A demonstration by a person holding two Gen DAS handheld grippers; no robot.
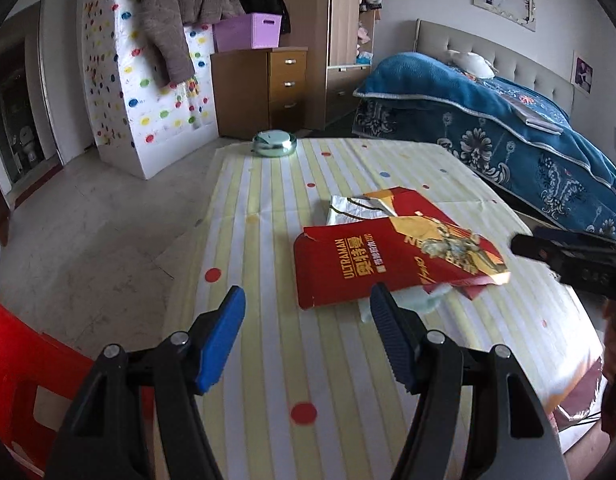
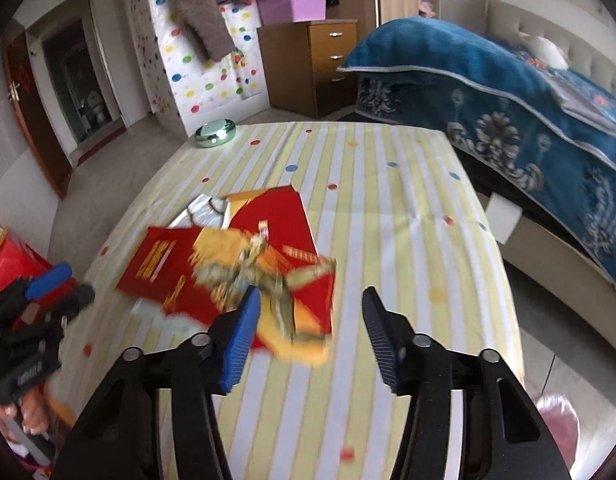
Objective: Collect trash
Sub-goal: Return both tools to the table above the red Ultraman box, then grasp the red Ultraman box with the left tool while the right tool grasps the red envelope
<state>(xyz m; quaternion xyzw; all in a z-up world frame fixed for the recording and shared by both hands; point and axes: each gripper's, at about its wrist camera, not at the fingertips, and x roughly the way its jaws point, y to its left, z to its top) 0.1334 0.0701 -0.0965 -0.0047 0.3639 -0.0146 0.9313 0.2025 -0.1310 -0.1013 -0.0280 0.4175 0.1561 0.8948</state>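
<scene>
A flattened red and gold card box [image 1: 391,264] [image 2: 236,276] lies in the middle of the striped table [image 1: 292,360] [image 2: 387,208]. A silver foil wrapper [image 1: 351,210] [image 2: 202,212] pokes out behind it, and a pale green scrap [image 1: 427,300] sticks out under its near edge. My left gripper [image 1: 308,316] hovers open just short of the box's near left corner, holding nothing. My right gripper [image 2: 311,316] is open too, its left finger over the box's near right corner. Each gripper shows at the edge of the other view: right gripper [image 1: 567,260], left gripper [image 2: 40,300].
A shiny green round tin [image 1: 274,143] [image 2: 215,133] sits at the table's far edge. A red plastic stool [image 1: 24,364] stands at the left. A bed with a blue blanket [image 1: 507,136] [image 2: 527,100] runs along the right. A pink bag [image 2: 557,428] sits on the floor, lower right.
</scene>
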